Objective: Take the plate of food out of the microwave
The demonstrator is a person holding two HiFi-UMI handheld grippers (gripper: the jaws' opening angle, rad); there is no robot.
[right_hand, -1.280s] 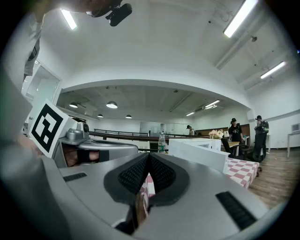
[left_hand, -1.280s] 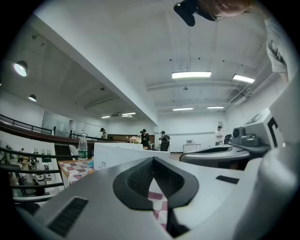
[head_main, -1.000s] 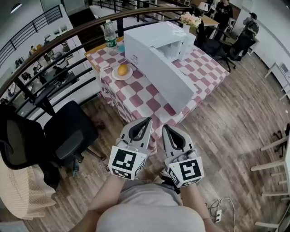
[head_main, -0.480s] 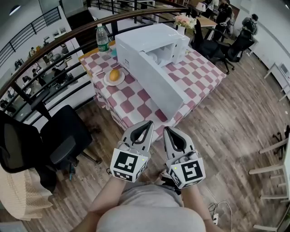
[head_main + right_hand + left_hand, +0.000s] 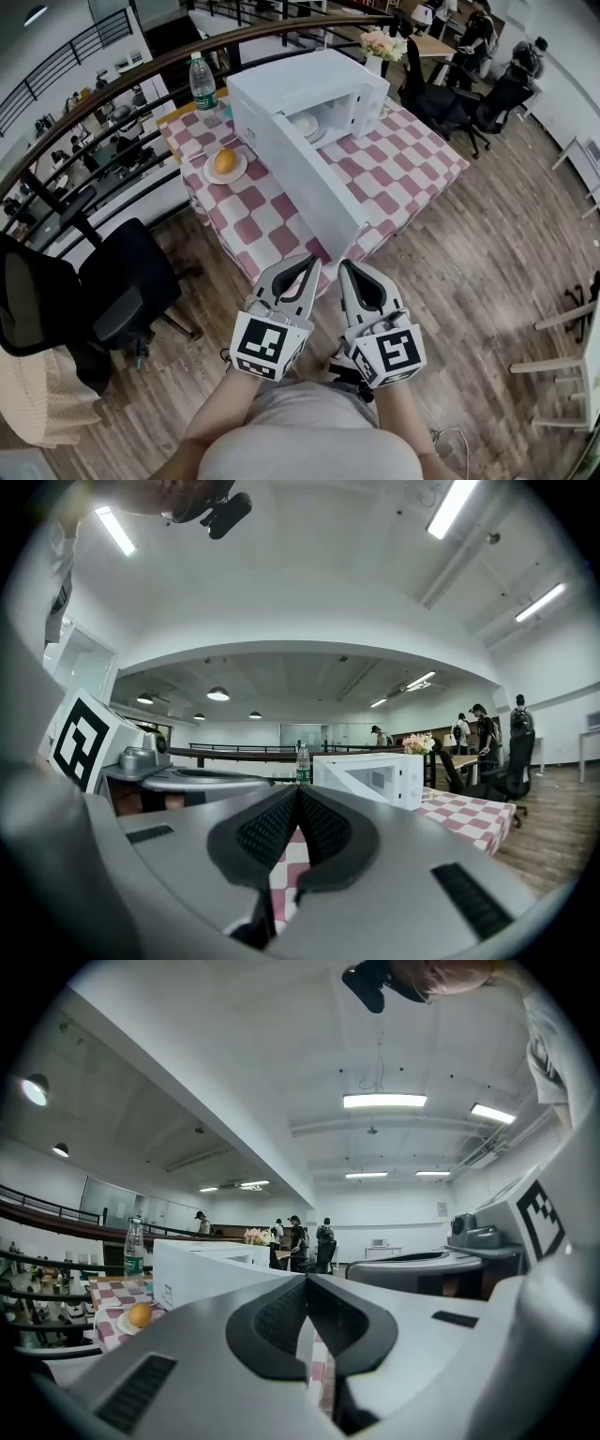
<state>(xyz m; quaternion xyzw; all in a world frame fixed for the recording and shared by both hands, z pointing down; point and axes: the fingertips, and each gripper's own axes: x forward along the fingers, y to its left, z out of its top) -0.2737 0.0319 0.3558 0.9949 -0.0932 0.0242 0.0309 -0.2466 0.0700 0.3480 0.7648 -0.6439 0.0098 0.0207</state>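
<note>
The left gripper (image 5: 302, 264), a grey two-jaw tool with a black-and-white marker cube, is held low in front of the person's body; in the left gripper view (image 5: 306, 1281) its ribbed black pads meet at the tips with nothing between them. Just beside it, the right gripper (image 5: 347, 270) of the same make is likewise closed and empty, its pads pressed together in the right gripper view (image 5: 297, 791). Both point toward the table covered with a red-and-white checked cloth (image 5: 412, 159), and both are well apart from everything on it

On the cloth stands the white box-shaped microwave (image 5: 309, 80), its long white door (image 5: 314, 183) swung open toward the person. Inside the open cavity lies a pale round plate (image 5: 306, 125); whether it carries food cannot be told. On the cloth to the left of the microwave sits a small white plate with a round orange piece of food (image 5: 225, 165), outside the oven. Behind it stands a clear plastic water bottle with a green label (image 5: 202, 84), near the table's far corner. A black office chair (image 5: 127, 286) stands on the wooden plank floor (image 5: 487, 272) to the left of the table
</note>
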